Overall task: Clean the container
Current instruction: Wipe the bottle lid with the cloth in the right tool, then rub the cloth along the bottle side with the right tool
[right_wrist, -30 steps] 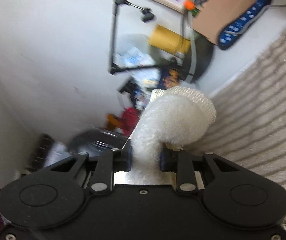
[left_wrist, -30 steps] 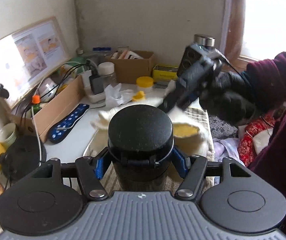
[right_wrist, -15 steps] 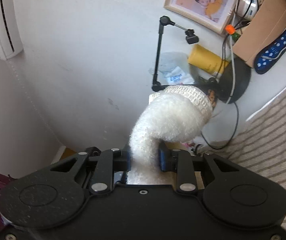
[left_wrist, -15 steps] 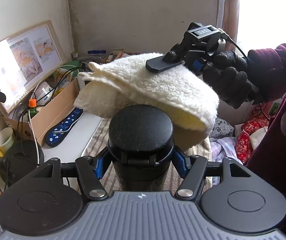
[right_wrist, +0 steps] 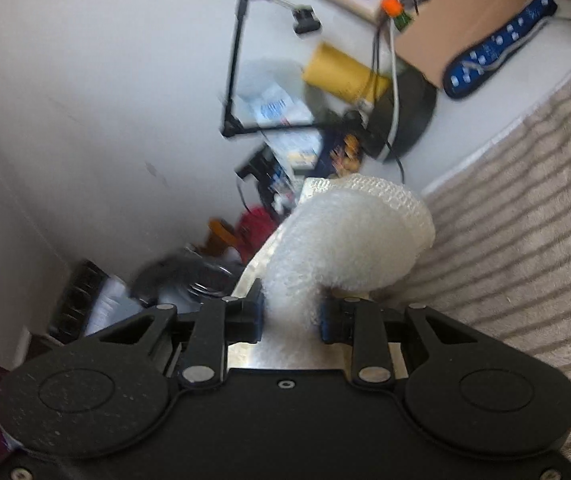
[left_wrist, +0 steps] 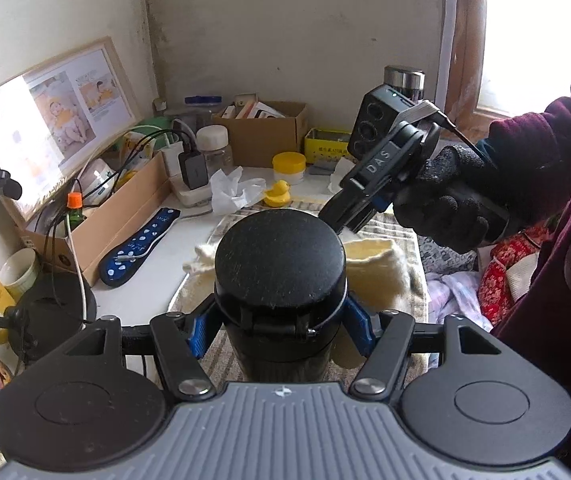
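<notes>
My left gripper (left_wrist: 279,330) is shut on a black lidded container (left_wrist: 279,276), held upright above the striped mat (left_wrist: 389,230). My right gripper (right_wrist: 291,316) is shut on a fluffy white and yellow cloth (right_wrist: 349,236). In the left wrist view the right gripper (left_wrist: 343,216) points down just behind the container's lid, and the cloth (left_wrist: 373,272) hangs behind the container down onto the mat. The container's lower body is hidden by the left gripper's body.
A cardboard box (left_wrist: 125,208), blue power strip (left_wrist: 137,246), yellow rubber duck (left_wrist: 277,194), yellow-lidded jar (left_wrist: 288,166), crumpled tissue (left_wrist: 231,194) and a charger (left_wrist: 193,170) crowd the desk's back and left. A black round stand base (left_wrist: 53,316) sits at the left.
The right gripper has swung down from above the container, bringing the cloth from spread over the lid to hanging behind it on the mat. The left gripper has stayed put.
</notes>
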Tool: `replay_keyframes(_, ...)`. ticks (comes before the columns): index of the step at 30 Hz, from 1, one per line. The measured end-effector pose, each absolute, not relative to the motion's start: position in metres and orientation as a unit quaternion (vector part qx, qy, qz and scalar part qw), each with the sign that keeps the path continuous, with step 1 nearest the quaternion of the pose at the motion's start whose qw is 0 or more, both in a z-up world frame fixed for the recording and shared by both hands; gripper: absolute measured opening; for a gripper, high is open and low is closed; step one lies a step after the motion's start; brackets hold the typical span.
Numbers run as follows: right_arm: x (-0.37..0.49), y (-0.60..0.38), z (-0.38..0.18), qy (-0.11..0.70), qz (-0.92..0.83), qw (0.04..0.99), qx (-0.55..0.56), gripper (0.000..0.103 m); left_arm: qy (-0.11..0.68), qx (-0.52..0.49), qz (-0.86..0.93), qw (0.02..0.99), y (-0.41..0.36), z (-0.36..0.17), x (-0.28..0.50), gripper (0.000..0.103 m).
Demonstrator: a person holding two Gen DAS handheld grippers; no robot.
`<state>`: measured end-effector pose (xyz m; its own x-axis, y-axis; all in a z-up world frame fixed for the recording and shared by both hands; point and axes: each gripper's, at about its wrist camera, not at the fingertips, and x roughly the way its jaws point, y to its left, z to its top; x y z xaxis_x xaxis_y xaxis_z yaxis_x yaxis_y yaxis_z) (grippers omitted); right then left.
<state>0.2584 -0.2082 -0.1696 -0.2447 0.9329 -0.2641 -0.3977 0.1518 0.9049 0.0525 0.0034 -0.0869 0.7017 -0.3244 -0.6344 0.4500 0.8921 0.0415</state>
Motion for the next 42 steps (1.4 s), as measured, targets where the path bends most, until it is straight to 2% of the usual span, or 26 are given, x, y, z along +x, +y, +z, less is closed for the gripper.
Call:
replay_keyframes(16, 0.272, -0.193, -0.218, 0.562, 0.560, 0.555, 0.251, 0.026, 0.329, 0.091, -0.198, 0.919, -0.002, -0.086, 0.054, 0.064)
replay_keyframes(26, 0.273, -0.185, -0.242, 0.587, 0.527, 0.582, 0.196, 0.026, 0.337, 0.155, -0.282, 0.885, -0.003, -0.081, 0.071, 0.064)
replay_keyframes(31, 0.273, -0.183, -0.242, 0.583, 0.523, 0.593, 0.187, 0.026, 0.368, 0.108, -0.261, 0.886, -0.001, -0.078, 0.084, 0.064)
replay_keyframes(35, 0.272, -0.187, -0.239, 0.578, 0.527, 0.594, 0.188, 0.026, 0.378, 0.082, -0.169, 0.907, -0.016, -0.078, 0.078, 0.070)
replay_keyframes(42, 0.272, -0.188, -0.231, 0.573, 0.538, 0.590, 0.184, 0.026, 0.391, -0.012, -0.024, 0.920, -0.029, -0.073, 0.070, 0.071)
